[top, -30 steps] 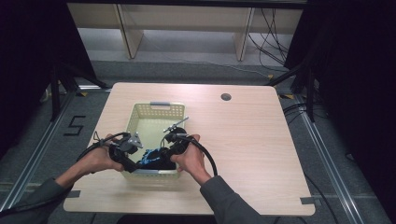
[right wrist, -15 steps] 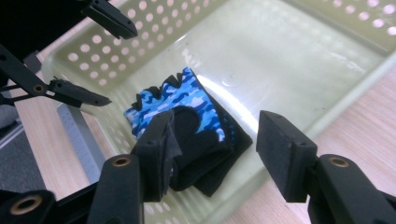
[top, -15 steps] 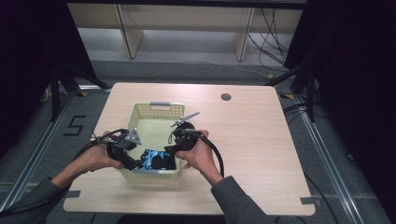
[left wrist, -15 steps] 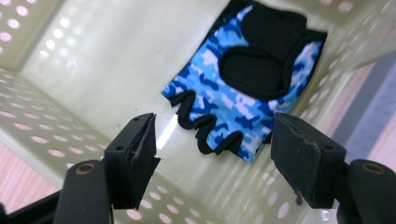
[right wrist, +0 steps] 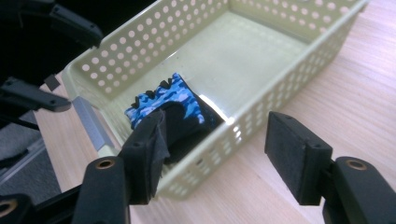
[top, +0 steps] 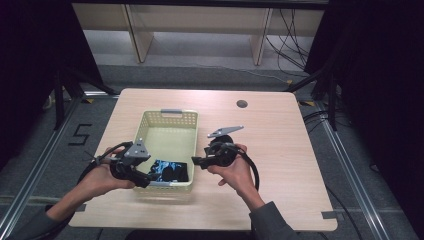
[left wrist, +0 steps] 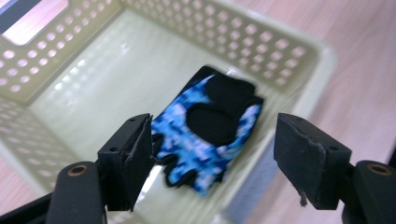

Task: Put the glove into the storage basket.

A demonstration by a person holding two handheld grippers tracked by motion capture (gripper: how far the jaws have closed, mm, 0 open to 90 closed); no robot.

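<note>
**Glove released in basket**

Both claws are drawing apart from the basket (top: 170,120), jaws having just been opening, nothing between them. Left claw (top: 146,181) is hovering at the near left rim, right claw (top: 196,161) beside the right wall. Blue-and-black glove (left wrist: 208,128) is lying in the basket's near end on the bench (top: 280,150).

In the left gripper view we see the glove (left wrist: 208,135) blurred, its pattern smeared. At nine o'clock the basket (left wrist: 56,60) runs off the edge. From above, the left tongs (top: 142,181) hide the glove's near end.
</note>
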